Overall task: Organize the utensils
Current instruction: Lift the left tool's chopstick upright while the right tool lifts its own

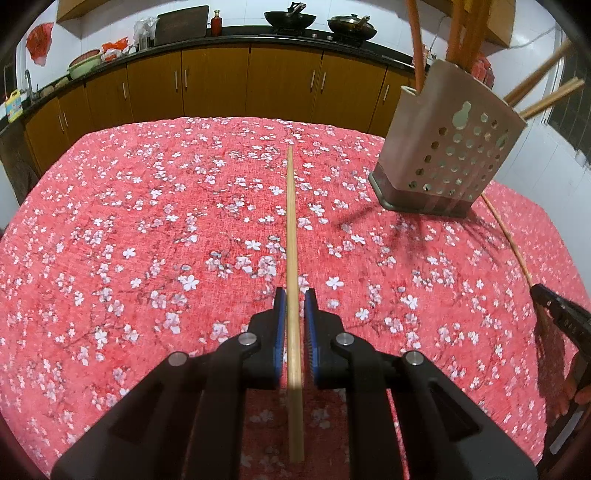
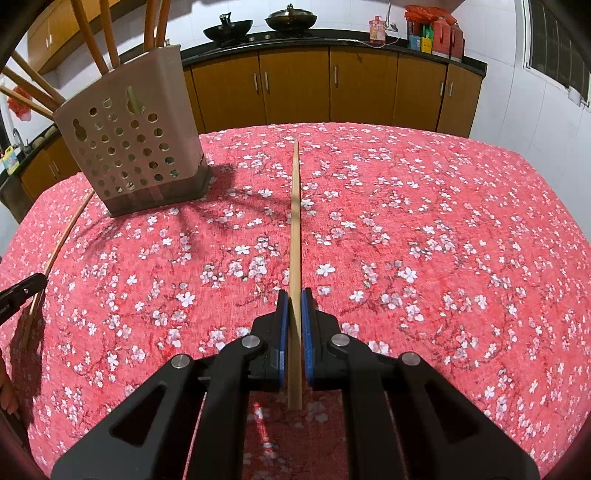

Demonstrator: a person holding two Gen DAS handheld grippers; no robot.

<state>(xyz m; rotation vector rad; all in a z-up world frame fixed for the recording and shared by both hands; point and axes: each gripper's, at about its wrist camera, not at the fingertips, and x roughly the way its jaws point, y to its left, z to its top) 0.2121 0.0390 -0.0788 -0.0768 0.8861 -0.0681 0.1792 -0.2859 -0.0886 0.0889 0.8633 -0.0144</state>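
Two chopsticks are held, one in each gripper. The left gripper [image 1: 294,295] has its blue-padded jaws drawn in on a pale wooden chopstick [image 1: 292,236]; the stick runs between the pads and points forward above the tablecloth [image 1: 129,229], its rear end passing back under the gripper body. A narrow gap shows between the stick and the right-hand pad in the left wrist view, so contact on that side cannot be confirmed from the picture alone. The right gripper [image 2: 294,295] has its jaws pressed tight on a second chopstick [image 2: 295,221], which likewise projects forward along the fingers.

Each gripper appears at the edge of the other's view: the right gripper's black tip sits at the right edge of the left wrist view with its chopstick curving up toward the holder, and the left gripper's tip sits at the left edge of the right wrist view.

A perforated utensil holder [image 1: 443,147] stands on the tablecloth between the two views, ahead and to the right of the left gripper and ahead and to the left of the right gripper. Several chopsticks and orange-handled utensils [image 1: 458,33] already stand in it, leaning outward.

The tablecloth is red with a white blossom print. Behind the table runs a row of wooden cabinets [image 2: 332,85] under a dark counter carrying two woks [image 2: 258,24].
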